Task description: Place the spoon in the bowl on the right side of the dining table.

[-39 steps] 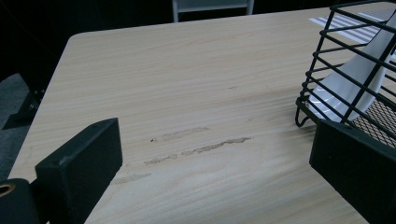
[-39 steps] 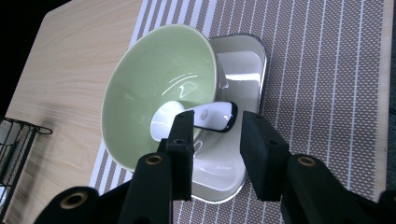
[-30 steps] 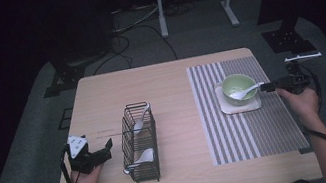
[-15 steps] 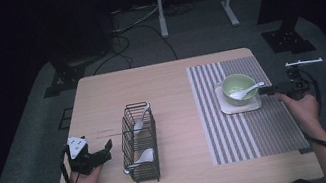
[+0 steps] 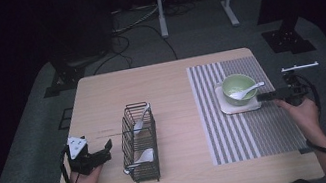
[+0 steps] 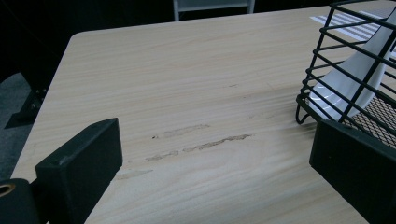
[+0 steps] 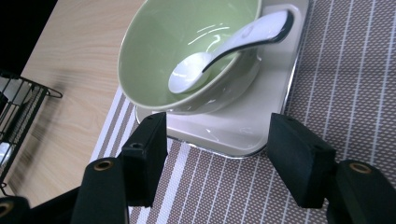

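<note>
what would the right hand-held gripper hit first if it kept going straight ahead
Most likely the near edge of the white tray under the green bowl. The right hand-held gripper stands open just short of the tray, low over the striped mat; depth is hard to judge.

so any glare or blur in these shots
Right gripper view: sharp, white glare streaks inside the bowl and on the spoon. Left gripper view: the jaws are soft, the table evenly lit. High view: table bright, surroundings nearly black.

Dark room, grey carpet (image 5: 23, 146)
</note>
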The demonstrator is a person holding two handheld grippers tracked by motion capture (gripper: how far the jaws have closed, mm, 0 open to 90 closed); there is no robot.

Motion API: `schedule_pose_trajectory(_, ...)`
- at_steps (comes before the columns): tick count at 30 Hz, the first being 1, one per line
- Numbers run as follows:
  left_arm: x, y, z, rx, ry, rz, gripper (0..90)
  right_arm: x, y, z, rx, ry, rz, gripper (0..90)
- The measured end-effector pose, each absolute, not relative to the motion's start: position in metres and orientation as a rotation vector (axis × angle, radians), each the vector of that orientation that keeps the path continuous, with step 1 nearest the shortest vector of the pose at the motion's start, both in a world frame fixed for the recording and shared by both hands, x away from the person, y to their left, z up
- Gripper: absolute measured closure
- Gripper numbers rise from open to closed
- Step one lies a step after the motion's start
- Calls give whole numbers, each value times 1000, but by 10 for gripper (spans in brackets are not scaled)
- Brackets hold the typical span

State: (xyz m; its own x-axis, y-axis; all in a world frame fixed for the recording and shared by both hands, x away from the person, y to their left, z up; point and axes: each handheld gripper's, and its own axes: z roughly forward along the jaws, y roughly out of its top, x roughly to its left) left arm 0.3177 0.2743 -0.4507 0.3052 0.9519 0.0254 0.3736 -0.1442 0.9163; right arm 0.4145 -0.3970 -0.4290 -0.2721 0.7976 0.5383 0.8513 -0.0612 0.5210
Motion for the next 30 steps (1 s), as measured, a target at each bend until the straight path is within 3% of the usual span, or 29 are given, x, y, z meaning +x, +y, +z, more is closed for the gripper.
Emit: schedule_pose_trajectory(30,317,274,-451,1691,1215,822,15,392,-369,-437,-1715,-2197,-1243,371)
